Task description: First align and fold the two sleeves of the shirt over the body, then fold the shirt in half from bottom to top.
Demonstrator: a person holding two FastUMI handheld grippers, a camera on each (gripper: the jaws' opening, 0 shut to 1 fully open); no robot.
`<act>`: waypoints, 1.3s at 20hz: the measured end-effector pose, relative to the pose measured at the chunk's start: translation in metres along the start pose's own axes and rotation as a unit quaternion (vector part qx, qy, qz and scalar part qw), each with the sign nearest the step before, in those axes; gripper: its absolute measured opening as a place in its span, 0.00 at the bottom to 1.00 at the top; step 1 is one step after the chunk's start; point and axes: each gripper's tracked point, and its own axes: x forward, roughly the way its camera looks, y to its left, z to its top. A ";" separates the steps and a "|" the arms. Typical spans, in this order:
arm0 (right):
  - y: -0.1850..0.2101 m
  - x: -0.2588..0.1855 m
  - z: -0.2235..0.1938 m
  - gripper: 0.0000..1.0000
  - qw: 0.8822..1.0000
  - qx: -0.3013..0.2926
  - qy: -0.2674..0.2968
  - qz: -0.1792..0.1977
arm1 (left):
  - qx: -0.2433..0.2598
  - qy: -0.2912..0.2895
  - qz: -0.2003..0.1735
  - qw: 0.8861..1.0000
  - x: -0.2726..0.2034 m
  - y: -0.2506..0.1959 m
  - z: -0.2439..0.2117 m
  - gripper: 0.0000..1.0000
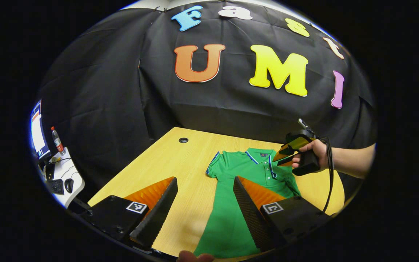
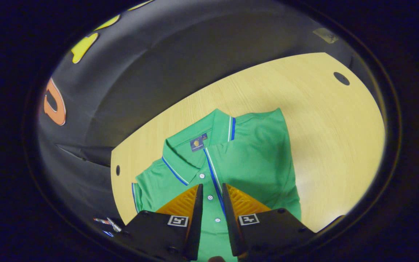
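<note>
A green polo shirt (image 1: 231, 211) with blue-trimmed collar lies face up on the wooden table (image 1: 166, 160), collar toward the booth wall. One short sleeve (image 1: 213, 165) spreads out flat to the left. My left gripper (image 1: 205, 179) hovers open over the shirt's lower left edge, with nothing between its fingers. A hand holds the right gripper (image 1: 284, 155) above the shirt's right shoulder. In the right gripper view, my right gripper (image 2: 212, 185) hangs over the button placket of the shirt (image 2: 253, 156). Its fingers stand a narrow gap apart and hold nothing. A trimmed sleeve (image 2: 136, 194) lies at lower left.
Round cable holes (image 1: 183, 140) (image 2: 341, 78) sit near the table's back edge. A side desk (image 1: 62, 174) at far left carries a monitor, a bottle, a keyboard and a mouse. A black cable (image 1: 328, 174) trails from the right gripper. Bare tabletop (image 2: 333, 138) stretches beside the shirt.
</note>
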 end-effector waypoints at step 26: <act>-0.137 -0.307 -0.175 0.97 0.944 -0.253 -0.210 -0.017 | -0.028 0.225 -0.201 0.953 0.225 -0.022 -0.025 0.98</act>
